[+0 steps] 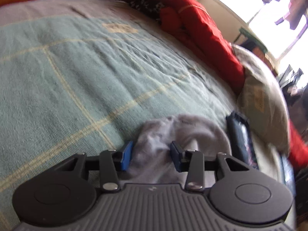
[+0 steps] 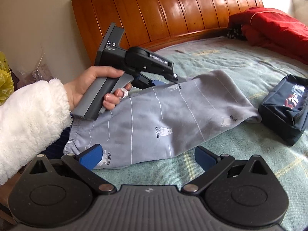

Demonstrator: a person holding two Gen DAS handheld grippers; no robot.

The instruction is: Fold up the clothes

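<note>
A person's hand (image 2: pixel 92 88) in a white fleecy sleeve (image 2: pixel 28 119) steers the left hand-held gripper (image 1: pixel 151 154), its blue pads pinching a fold of the grey trousers (image 2: pixel 163 119). These lie flat on the bed (image 2: pixel 240 61) beside a dark pouch (image 2: pixel 284 109); the right hand-held gripper (image 2: pixel 148 156) hovers spread over their near edge

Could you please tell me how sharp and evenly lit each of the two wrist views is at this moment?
Left wrist view: motion-blurred throughout, the window blown out white, the grey trousers smeared between the left gripper fingers. Right wrist view: sharp enough to read print on the trousers, evenly lit, with glare streaks on the wooden headboard and fisheye bending at the edges.
</note>
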